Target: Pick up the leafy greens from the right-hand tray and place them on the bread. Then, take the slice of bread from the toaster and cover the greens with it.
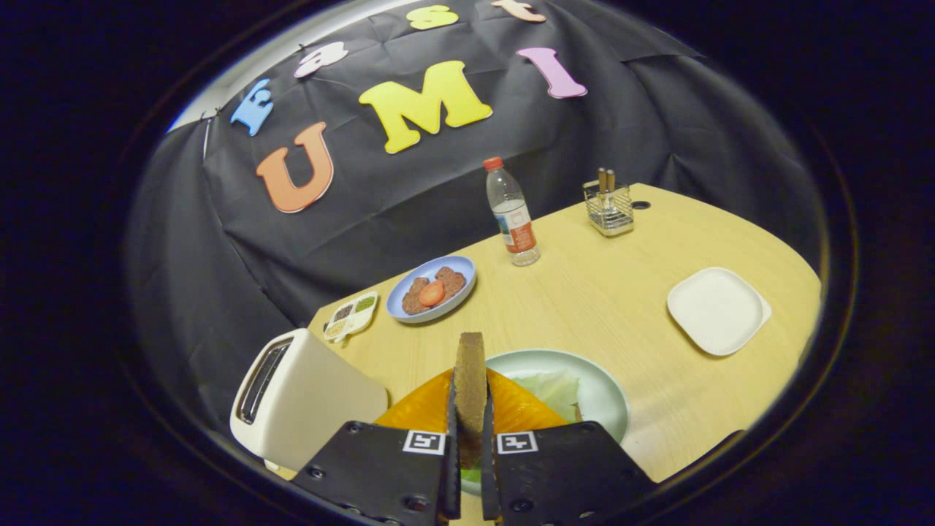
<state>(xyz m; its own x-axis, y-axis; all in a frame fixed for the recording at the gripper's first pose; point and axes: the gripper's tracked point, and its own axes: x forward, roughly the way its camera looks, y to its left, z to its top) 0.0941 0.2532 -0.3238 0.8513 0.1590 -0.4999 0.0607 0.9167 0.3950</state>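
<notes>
A brown slice of bread stands on edge between my fingers, and my gripper is shut on it. Below the slice lies an orange tray, mostly hidden by my fingers. Just right of it is a pale green plate holding light green leafy greens. The white toaster stands to the left of my fingers, its slots facing up and looking empty.
Farther along the wooden table are a blue plate with brown patties and a tomato slice, a small condiment tray, a water bottle, a wire caddy and an empty white square plate.
</notes>
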